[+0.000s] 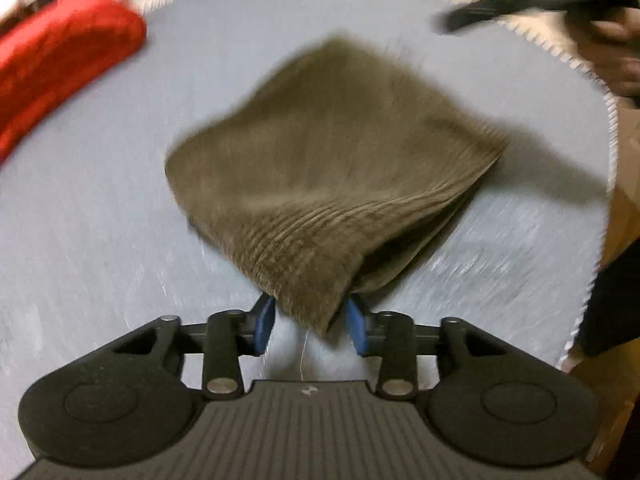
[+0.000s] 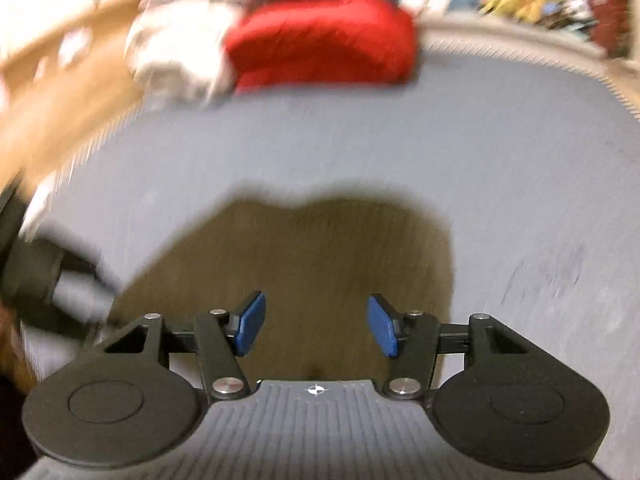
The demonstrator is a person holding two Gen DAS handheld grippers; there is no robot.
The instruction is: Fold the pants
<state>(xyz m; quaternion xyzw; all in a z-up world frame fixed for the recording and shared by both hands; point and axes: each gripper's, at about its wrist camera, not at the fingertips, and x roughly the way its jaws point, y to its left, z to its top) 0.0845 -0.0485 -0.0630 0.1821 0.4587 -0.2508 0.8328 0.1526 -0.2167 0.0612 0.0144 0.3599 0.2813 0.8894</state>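
One corner of the folded brown corduroy pants (image 1: pixel 328 168) sits between the left tongs (image 1: pixel 310 322), pads closed on it; the right tongs (image 2: pixel 316 326) hover open above the pants.

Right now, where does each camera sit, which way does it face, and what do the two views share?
Left wrist: on the left claw, looking down over the gray mat at the folded brown pants, a corner between its blue pads; the right claw and a hand show upper right.
Right wrist: on the right claw, open above the pants; the left claw blurs at left.
Shared: pants, mat, red garment.
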